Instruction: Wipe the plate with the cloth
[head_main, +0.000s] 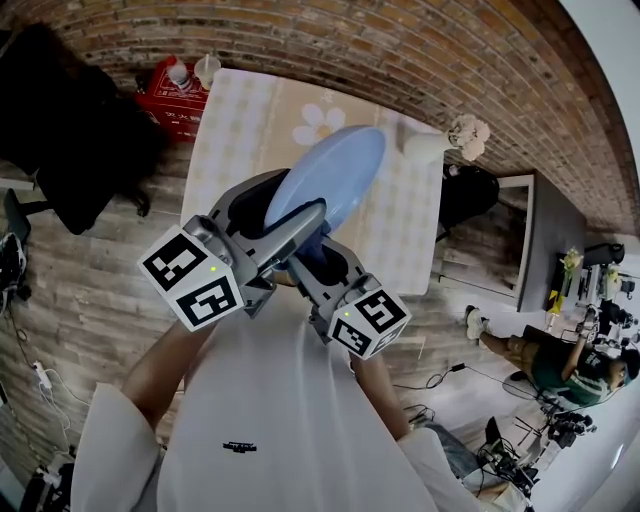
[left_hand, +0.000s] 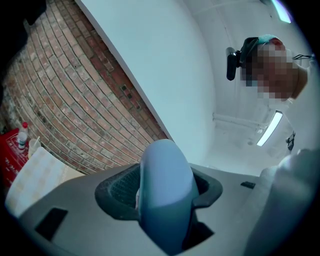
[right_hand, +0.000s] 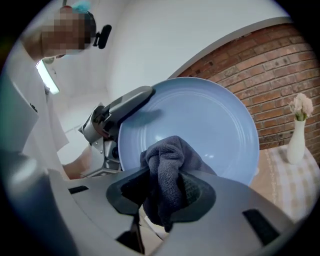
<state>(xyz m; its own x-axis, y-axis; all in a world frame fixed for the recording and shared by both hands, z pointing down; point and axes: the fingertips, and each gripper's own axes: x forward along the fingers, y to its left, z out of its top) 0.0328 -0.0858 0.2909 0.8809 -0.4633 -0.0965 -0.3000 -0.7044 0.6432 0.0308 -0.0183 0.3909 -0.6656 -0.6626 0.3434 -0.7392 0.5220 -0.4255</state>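
I hold a light blue plate up on edge above the table, tilted. My left gripper is shut on its rim; in the left gripper view the plate shows edge-on between the jaws. My right gripper is shut on a dark grey cloth. In the right gripper view the cloth bunches against the lower part of the plate face, and the left gripper clamps the plate's left rim. In the head view the cloth is hidden behind the grippers.
A table with a pale checked cloth lies below, against a brick wall. A white vase with flowers stands at its right end. A red box with bottles sits at the left. A black chair stands left. A person sits far right.
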